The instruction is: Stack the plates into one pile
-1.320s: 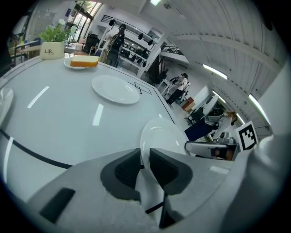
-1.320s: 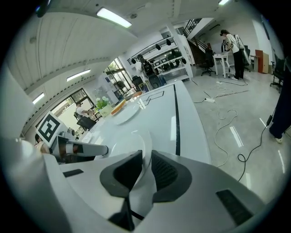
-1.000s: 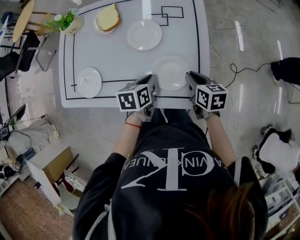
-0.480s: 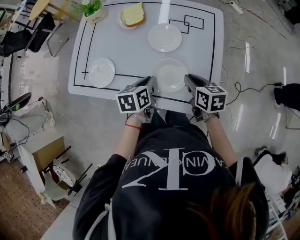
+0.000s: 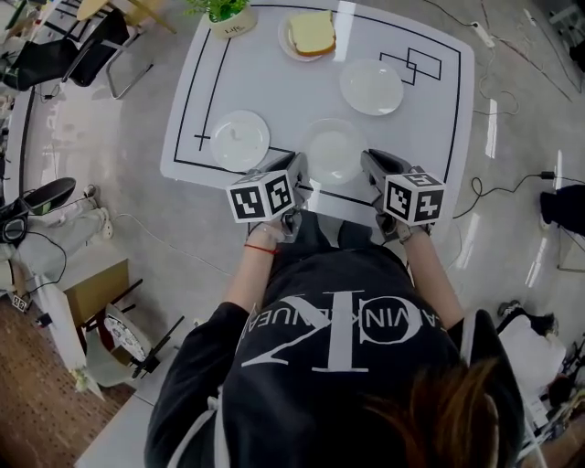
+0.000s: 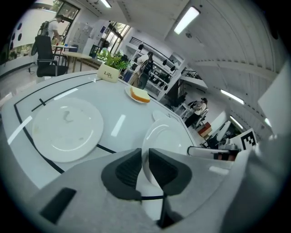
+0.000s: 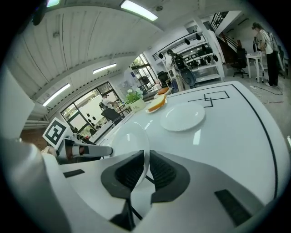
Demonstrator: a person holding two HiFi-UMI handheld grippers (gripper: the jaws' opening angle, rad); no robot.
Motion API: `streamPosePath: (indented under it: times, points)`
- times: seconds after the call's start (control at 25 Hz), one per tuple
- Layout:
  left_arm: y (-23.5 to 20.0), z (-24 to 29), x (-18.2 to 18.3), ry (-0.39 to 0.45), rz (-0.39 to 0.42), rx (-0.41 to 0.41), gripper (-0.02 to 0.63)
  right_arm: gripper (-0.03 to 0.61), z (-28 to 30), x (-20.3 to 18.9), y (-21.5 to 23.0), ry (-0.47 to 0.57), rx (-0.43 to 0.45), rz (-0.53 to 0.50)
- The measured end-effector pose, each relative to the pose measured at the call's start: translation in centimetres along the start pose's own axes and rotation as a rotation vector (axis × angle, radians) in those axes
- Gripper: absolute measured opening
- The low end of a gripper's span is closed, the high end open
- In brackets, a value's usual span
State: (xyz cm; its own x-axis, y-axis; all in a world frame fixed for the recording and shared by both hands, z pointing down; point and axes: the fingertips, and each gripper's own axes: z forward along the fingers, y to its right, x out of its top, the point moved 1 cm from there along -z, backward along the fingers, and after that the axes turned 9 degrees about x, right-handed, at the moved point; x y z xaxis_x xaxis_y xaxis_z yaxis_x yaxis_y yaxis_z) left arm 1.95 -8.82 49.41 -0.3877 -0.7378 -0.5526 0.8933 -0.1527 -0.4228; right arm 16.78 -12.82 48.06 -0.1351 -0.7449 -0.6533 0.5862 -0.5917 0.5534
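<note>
Both grippers hold one white plate (image 5: 334,151) over the table's near edge. My left gripper (image 5: 299,172) is shut on its left rim and my right gripper (image 5: 369,168) on its right rim. In the left gripper view the rim (image 6: 146,157) runs between the dark pads, and in the right gripper view the plate (image 7: 129,136) stands tilted in the jaws. A second empty plate (image 5: 239,140) lies to the left on the table (image 5: 274,82). A third plate (image 5: 371,87) lies further back on the right.
A small plate with a slice of bread (image 5: 312,35) sits at the table's far edge, beside a potted plant (image 5: 224,13). Black lines mark the tabletop. Chairs (image 5: 55,55) stand off the far left corner, and cables run across the floor on the right.
Both grippers have carried the held plate leftward along the table's near edge, closer to the plate on the left. The whole view has shifted with the person.
</note>
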Motion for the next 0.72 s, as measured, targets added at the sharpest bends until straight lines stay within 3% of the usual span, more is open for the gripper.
streamPosePath:
  times: [0.72]
  points:
    - [-14.2,-5.0,4.8,0.074,-0.143,0.088,0.051,0.037,13.1,2.6,-9.5,-0.068,0.121,-0.045]
